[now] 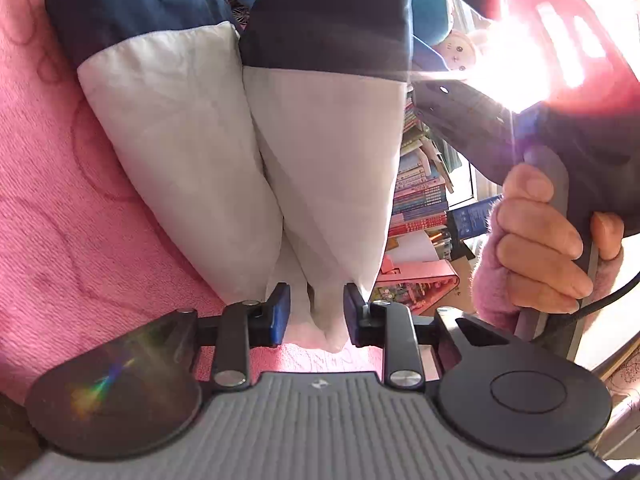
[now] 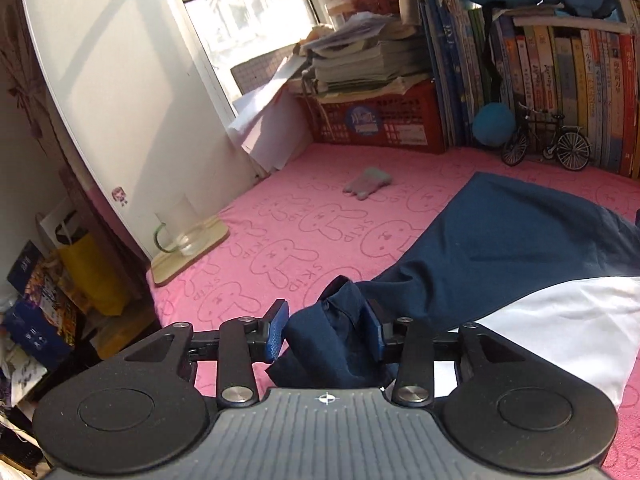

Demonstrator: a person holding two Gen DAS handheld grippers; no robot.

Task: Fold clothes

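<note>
Folding navy-and-white pants [image 1: 192, 152] on pink blanket [image 1: 60, 220], both tongs at the cloth.

Left tongs [image 1: 314, 314] bottom centre of left view, spread, white hem bunch between pads, contact unclear, no clear pinch. Right tongs [image 2: 328, 330] bottom centre of right view, parted, navy fold sitting between pads, left pad apart from cloth, right pad against it. Pants legs running up centre of left view; lying lower right in right view. Hand [image 1: 548, 248] on other handle, right edge of left view. Books [image 2: 560, 92] upper right.
</note>
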